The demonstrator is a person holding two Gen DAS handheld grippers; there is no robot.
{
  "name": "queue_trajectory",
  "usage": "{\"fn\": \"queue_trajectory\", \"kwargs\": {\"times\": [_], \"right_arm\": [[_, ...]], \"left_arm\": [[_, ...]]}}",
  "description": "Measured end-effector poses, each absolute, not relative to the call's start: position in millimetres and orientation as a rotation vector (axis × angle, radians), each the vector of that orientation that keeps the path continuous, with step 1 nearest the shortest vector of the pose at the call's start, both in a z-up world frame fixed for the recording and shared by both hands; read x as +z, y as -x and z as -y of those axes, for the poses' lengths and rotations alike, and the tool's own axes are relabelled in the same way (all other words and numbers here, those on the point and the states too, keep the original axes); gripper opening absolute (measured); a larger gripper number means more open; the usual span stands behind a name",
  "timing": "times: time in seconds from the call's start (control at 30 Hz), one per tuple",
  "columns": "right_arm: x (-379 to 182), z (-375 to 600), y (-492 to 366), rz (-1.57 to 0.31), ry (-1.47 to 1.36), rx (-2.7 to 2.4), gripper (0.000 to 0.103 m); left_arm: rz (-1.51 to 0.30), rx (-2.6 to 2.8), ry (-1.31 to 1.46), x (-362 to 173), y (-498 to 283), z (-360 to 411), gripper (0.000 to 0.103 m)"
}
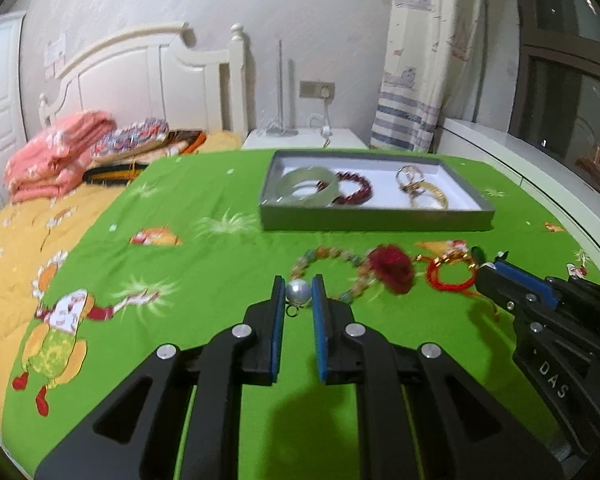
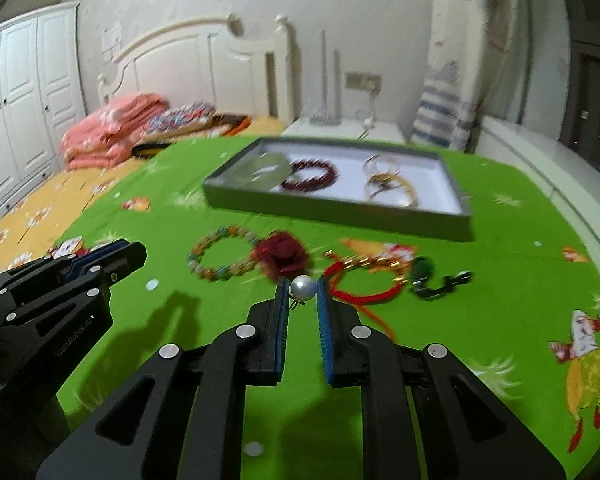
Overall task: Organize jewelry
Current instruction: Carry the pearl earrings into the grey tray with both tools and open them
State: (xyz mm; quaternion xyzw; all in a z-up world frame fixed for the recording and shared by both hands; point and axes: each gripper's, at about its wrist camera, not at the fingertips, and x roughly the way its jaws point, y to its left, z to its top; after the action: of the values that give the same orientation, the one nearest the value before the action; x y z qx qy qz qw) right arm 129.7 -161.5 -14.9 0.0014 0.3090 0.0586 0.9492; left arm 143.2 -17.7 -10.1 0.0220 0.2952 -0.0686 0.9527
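Observation:
My left gripper [image 1: 298, 292] is shut on a pearl earring [image 1: 298, 291] above the green sheet. My right gripper [image 2: 304, 289] is shut on a second pearl earring [image 2: 304, 288]. A grey tray [image 1: 376, 218] at the back holds a jade bangle [image 1: 310, 190], a dark red bead bracelet [image 1: 352, 188] and gold bracelets [image 1: 422, 190]. On the sheet lie a multicolour bead bracelet [image 2: 219, 258], a red fabric flower [image 2: 281, 260], a red cord bracelet [image 2: 364, 284] and a green pendant on a black cord [image 2: 424, 272]. The right gripper's body shows at the right of the left wrist view [image 1: 540, 304].
The green sheet [image 1: 203, 208] covers a bed with a yellow quilt [image 1: 27, 232] and folded blankets [image 1: 59, 152] at the left. A white nightstand [image 1: 304, 138] and a curtain [image 1: 424, 60] stand behind. A white ledge [image 1: 540, 176] runs along the right.

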Motion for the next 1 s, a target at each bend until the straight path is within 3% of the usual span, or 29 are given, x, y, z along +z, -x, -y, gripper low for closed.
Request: {"fn": "queue_trajectory", "kwargs": {"times": [0.43, 1.0], "right_arm": [[-7.1, 196.7, -164.4, -0.556, -0.025, 0.032, 0.015], [-10.9, 213.4, -246.2, -0.606, -0.03, -0.028, 0.015]], "left_arm": [[-0.564, -0.113, -0.053, -8.0, -193.0, 45.5, 0.013], [-0.601, -0.079, -0.079, -2.6, -280.5, 66.1, 0.013]]}}
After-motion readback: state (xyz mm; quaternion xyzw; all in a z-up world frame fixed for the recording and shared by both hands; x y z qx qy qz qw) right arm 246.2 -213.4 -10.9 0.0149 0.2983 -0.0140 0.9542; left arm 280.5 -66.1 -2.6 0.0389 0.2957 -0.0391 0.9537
